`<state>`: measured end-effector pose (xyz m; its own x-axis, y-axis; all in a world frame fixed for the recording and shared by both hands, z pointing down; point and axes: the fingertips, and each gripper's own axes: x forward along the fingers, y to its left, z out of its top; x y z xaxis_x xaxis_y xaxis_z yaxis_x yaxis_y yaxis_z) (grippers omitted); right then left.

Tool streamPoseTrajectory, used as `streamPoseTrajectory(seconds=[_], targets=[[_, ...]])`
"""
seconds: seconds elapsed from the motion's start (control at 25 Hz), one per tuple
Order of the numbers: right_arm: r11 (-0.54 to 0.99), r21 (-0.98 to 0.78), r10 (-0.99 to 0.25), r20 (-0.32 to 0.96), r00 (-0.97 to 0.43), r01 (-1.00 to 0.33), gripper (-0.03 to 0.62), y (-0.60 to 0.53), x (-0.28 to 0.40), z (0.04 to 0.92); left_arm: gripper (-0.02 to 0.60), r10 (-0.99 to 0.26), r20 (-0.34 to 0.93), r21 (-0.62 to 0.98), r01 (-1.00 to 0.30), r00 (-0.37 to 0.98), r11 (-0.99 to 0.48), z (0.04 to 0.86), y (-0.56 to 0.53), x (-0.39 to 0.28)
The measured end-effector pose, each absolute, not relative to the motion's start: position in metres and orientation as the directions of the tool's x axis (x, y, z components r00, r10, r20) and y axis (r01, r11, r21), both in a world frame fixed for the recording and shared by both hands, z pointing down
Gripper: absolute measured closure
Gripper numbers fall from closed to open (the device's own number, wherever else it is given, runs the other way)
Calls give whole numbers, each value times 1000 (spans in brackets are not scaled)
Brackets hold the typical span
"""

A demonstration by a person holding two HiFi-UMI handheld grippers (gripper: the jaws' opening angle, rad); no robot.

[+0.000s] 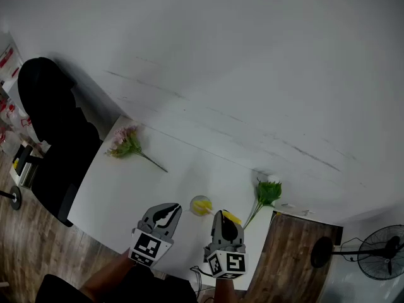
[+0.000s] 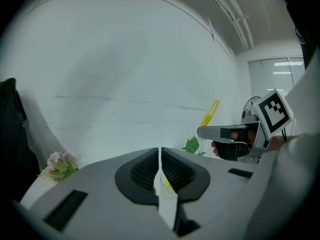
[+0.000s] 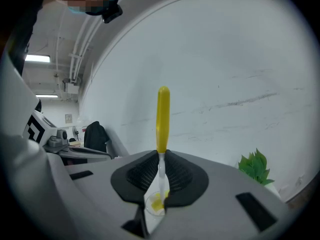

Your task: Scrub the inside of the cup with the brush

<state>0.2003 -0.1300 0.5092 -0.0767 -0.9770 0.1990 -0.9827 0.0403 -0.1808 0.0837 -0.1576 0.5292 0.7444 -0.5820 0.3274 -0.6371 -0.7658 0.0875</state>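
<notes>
My right gripper [image 3: 161,159] clamps the brush [image 3: 163,114] by its thin stem, likely light and stiff. My left gripper [image 2: 160,156], closed and empty, sits beside the cup [image 1: 201,205], which probably tips easily.

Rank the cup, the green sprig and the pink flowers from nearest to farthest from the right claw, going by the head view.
1. cup: just ahead-left of the right claw, which is shut on the brush.
2. green sprig: off to the right, its leaves farther out.
3. pink flowers: far off to the left.
</notes>
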Motion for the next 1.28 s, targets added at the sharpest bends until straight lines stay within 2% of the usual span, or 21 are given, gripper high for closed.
streamPoseTrajectory(seconds=[0.68,1.28], targets=[[-53,-76,-998,47,49,-996,537,-50,186,425,546,-558,178,13,-569,811,-822,445,-113,62],[-187,-62,-982,48,185,-980,537,39,138,434,546,-478,160,-20,-481,864,-877,436,-52,15]])
